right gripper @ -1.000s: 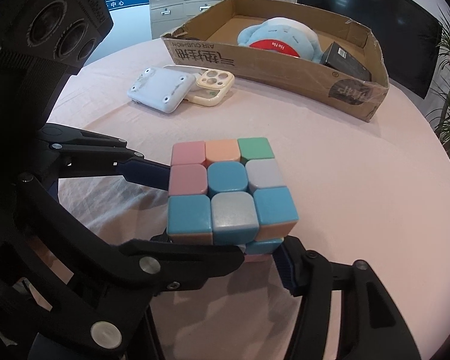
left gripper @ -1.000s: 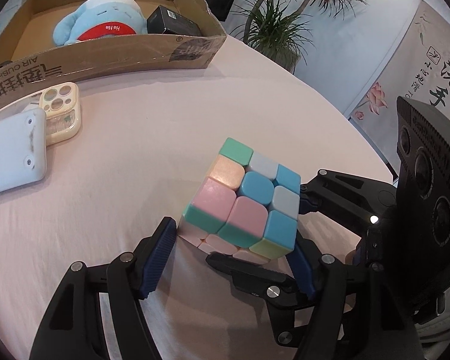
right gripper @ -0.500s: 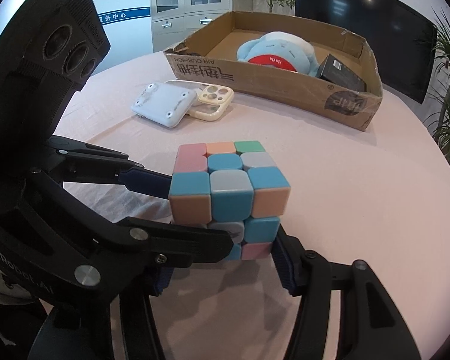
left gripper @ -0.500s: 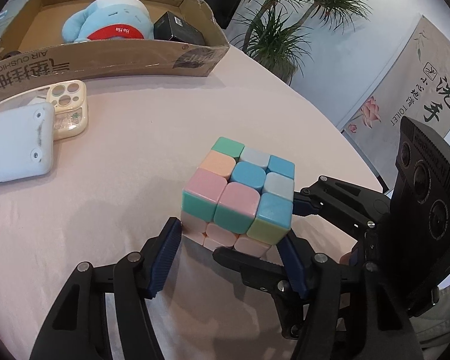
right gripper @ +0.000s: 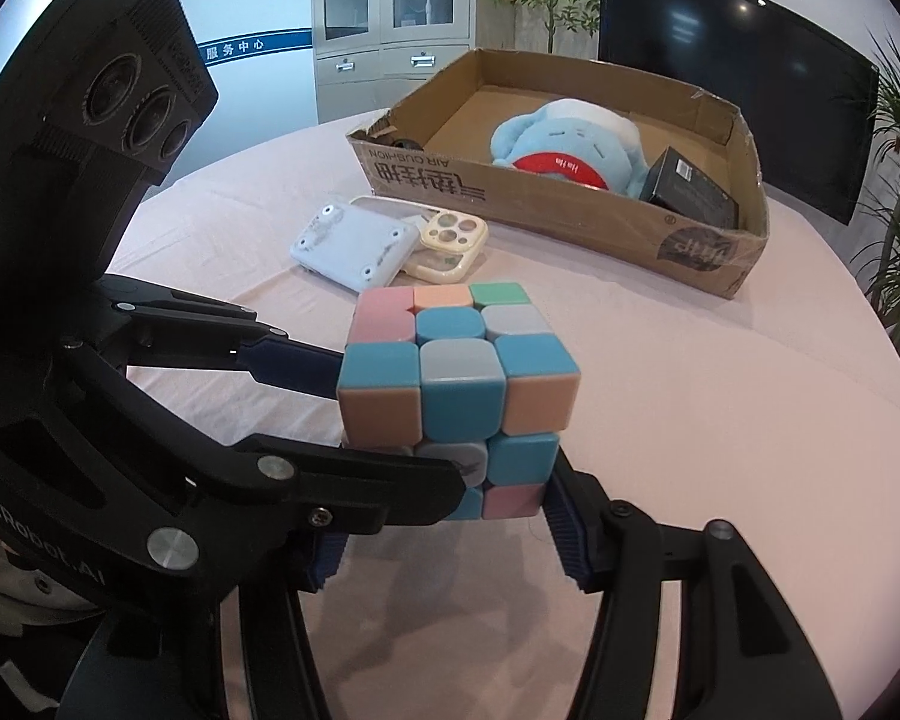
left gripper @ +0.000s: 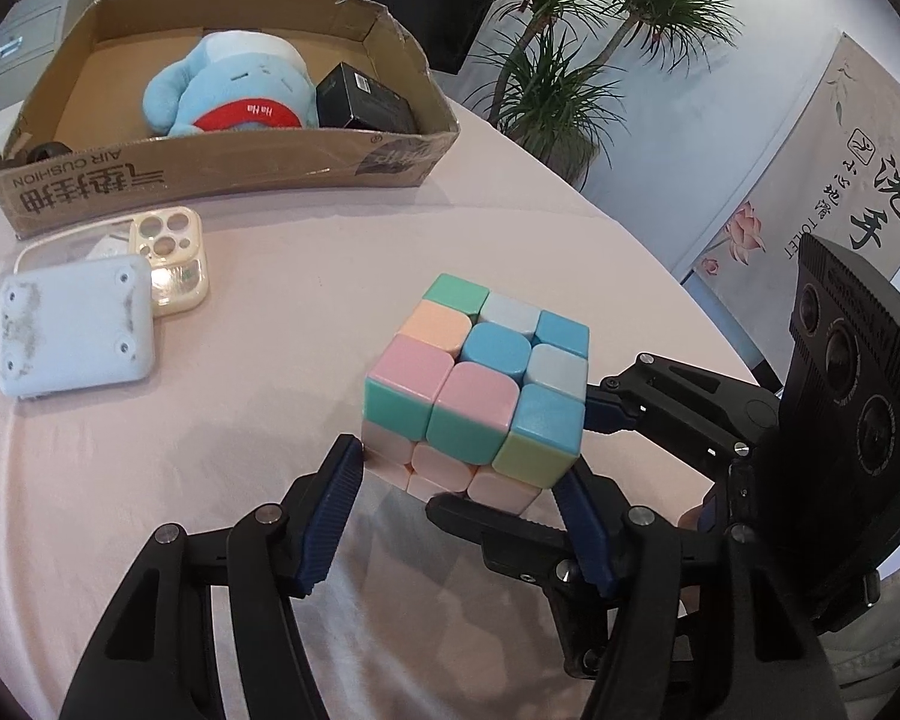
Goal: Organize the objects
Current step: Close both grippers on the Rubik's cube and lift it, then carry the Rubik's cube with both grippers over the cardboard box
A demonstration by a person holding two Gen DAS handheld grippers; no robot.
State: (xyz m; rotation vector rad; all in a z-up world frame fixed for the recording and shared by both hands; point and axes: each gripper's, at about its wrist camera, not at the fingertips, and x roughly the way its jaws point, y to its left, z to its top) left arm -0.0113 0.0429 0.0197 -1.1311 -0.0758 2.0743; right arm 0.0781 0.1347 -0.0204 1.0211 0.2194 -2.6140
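Note:
A pastel puzzle cube (left gripper: 480,384) is held above the pink tablecloth, between both grippers. My left gripper (left gripper: 462,492) has its blue pads against the cube's lower layer on both sides. My right gripper (right gripper: 450,516) grips the same lower layer from the other direction; its pads touch the cube (right gripper: 456,384). The cube's top layer is twisted slightly against the lower layers. Each gripper also shows in the other's view.
A cardboard box (left gripper: 222,168) stands at the back with a blue plush toy (left gripper: 234,90) and a black carton (left gripper: 366,102) inside. A white flat device (left gripper: 72,324) and a cream phone case (left gripper: 171,258) lie left of the cube. Plants and a poster stand beyond the table edge.
The cube has risen off the table with both grippers, and its top layer has turned relative to the lower layers. The view now looks more over the box.

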